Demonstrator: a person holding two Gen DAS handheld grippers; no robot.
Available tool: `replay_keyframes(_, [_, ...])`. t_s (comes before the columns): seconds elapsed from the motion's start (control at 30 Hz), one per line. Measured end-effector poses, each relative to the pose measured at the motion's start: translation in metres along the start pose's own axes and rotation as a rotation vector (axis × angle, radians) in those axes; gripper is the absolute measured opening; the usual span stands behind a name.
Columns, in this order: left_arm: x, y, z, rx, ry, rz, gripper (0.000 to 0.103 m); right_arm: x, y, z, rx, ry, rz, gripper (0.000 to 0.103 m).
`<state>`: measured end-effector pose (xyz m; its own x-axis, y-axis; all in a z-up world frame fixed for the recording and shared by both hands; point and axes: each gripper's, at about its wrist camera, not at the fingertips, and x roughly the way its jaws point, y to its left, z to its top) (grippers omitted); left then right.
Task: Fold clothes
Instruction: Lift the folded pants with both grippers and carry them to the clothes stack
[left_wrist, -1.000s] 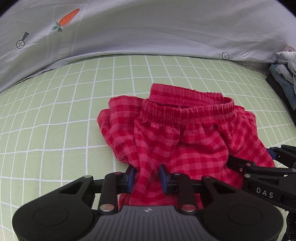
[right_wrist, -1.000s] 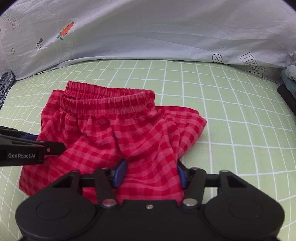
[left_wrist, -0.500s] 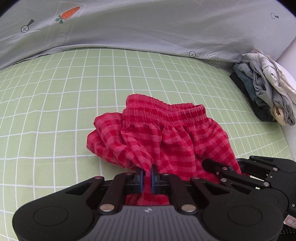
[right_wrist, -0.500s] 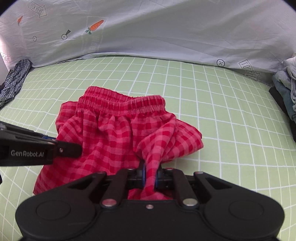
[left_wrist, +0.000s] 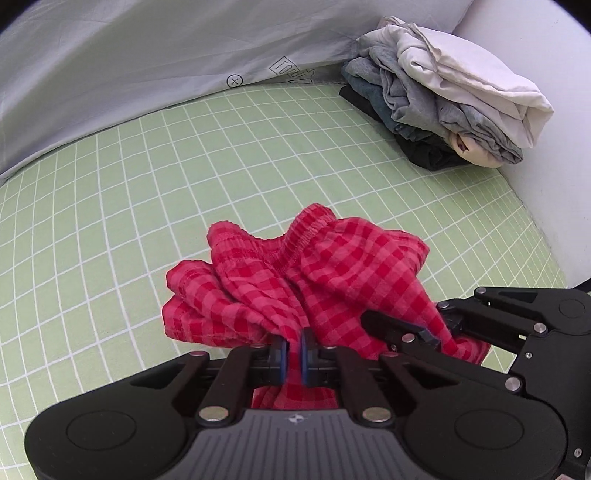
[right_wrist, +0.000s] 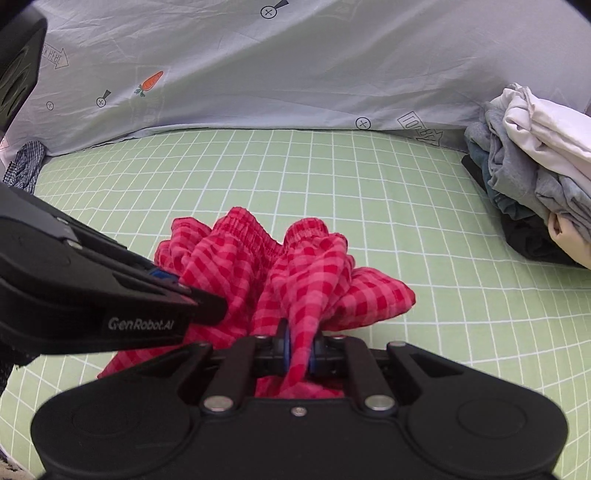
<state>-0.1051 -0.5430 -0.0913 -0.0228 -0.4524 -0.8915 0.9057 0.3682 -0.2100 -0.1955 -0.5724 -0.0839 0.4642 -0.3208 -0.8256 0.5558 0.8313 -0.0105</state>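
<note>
A: Left wrist view first. Left gripper (left_wrist: 291, 350) has its jaws pinched nearly together on a bunch of the red checked shorts (left_wrist: 295, 280). Cloth runs straight out ahead of the jaws, fanning forward and down toward the green grid sheet (left_wrist: 147, 184).

B: Right wrist view agrees for the other side. Right gripper (right_wrist: 299, 349) is clamped narrow on its own fold of the shorts (right_wrist: 280, 273), fabric passing between the pads and spilling under the jaws too.

A: So both hold hem-side corners, and the elastic waistband (right_wrist: 251, 229) lies at the far end, ahead of both sets of jaws?

B: Looks that way. Long axis of the garment runs from the jaws out to the waistband, roughly along where the fingers point. Both grippers sit close side by side, so the cloth betw them is bunched, not taut.

A: Which is nearer the waistband?

B: About equal, can't separate them. Both tilt steeply down, w/ the right one's fingers crossing in just right of the left jaws.

A: Next move, my guess: spread the two apart to flatten, or carry the hem fwd over the waistband. Far end seems to rest on the sheet.

B: Folded clothes pile (left_wrist: 443, 96) sits far ahead and right of the jaws, well apart, by the pale printed sheet (right_wrist: 258, 66)
</note>
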Motion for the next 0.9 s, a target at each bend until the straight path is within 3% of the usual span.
replay_keyframes(0.07, [0.005, -0.013, 0.016, -0.036, 0.02, -0.013, 0.007, -0.001, -0.027, 0.013, 0.038, 0.022, 0.031, 0.01])
replay_keyframes(0.4, [0.0, -0.096, 0.118, 0.055, 0.047, 0.046, 0.007, -0.018, -0.15, 0.08, 0.083, 0.069, 0.079, 0.009])
replay_keyframes(0.63, [-0.042, -0.137, 0.197, 0.123, 0.144, 0.024, 0.007, -0.058, -0.198, 0.145, 0.073, 0.126, 0.121, 0.009])
replay_keyframes(0.9, [-0.063, -0.177, 0.277, 0.215, 0.132, -0.006, 0.006, -0.082, -0.243, 0.208, 0.049, 0.1, 0.149, 0.009])
